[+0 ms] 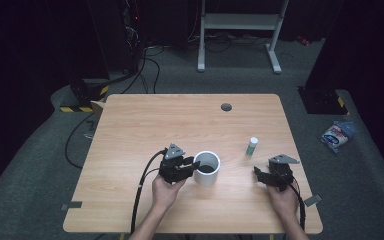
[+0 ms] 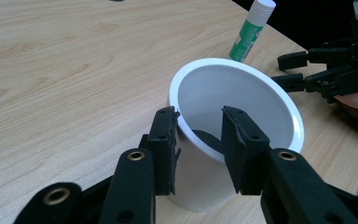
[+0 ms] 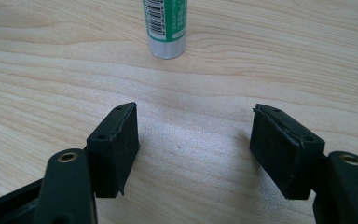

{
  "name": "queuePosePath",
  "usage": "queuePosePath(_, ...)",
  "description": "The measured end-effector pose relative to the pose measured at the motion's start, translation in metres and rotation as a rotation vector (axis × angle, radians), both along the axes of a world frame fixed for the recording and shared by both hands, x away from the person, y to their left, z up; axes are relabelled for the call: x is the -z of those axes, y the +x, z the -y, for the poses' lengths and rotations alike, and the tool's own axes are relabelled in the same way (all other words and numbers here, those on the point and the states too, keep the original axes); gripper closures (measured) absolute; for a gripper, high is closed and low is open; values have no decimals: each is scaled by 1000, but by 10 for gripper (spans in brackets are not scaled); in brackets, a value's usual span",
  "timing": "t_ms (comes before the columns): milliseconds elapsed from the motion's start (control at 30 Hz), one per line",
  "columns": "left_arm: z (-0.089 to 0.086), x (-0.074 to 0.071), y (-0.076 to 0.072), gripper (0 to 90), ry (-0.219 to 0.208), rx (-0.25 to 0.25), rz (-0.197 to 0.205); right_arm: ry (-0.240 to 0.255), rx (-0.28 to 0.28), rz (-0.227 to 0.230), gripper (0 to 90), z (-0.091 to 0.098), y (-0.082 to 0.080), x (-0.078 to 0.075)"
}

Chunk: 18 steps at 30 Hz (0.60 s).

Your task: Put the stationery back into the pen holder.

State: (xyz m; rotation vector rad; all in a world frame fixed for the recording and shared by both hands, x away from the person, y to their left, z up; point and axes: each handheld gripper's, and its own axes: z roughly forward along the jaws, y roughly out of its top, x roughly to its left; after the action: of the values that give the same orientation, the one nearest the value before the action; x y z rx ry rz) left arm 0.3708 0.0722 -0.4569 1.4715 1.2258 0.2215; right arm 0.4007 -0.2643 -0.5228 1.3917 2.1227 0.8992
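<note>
— Tabletop first: pale wooden table (image 1: 145,125), and the landmark on it is the white round plastic cup (image 1: 207,168), standing upright toward the near edge, mouth up, something dark lying at its bottom.

— How would that cup handle, do you reckon?

— Light and thin-walled, I'd judge, smooth enough to slip and soft enough to flex if pinched hard. The rim looks like the best hold, one jaw inside and one outside.

— Which is where the left gripper (image 2: 198,135) sits?

— Yes. It comes in from the cup's left, jaws straddling the near rim, one against the outer wall, the other inside the mouth. They're narrowed around the wall, but I can't tell whether they actually pinch it.

— And the right gripper (image 3: 196,144)?

— Well to the right of the cup, low over bare wood, jaws spread wide with nothing between them.

— Smallest thing?

— Green-and-white glue stick with a white cap (image 1: 252,146), standing upright beyond and to the right of the cup, apart from it and just ahead of the right gripper. Rigid, light and top-heavy, I'd guess; take it across the middle of the barrel, since a nudge could topple it.
</note>
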Motion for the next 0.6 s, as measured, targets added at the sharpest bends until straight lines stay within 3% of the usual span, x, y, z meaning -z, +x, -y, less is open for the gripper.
queuePosePath(267, 2, 0, -4, 654, -29, -1, -11, 0, 0, 0, 324, 0, 0, 0)
queuePosePath(533, 3, 1, -9, 650, -18, 30, 9, 0, 0, 0, 324, 0, 0, 0)
queuePosePath(600, 4, 1, -9, 648, -39, 23, 7, -1, 0, 0, 324, 0, 0, 0)
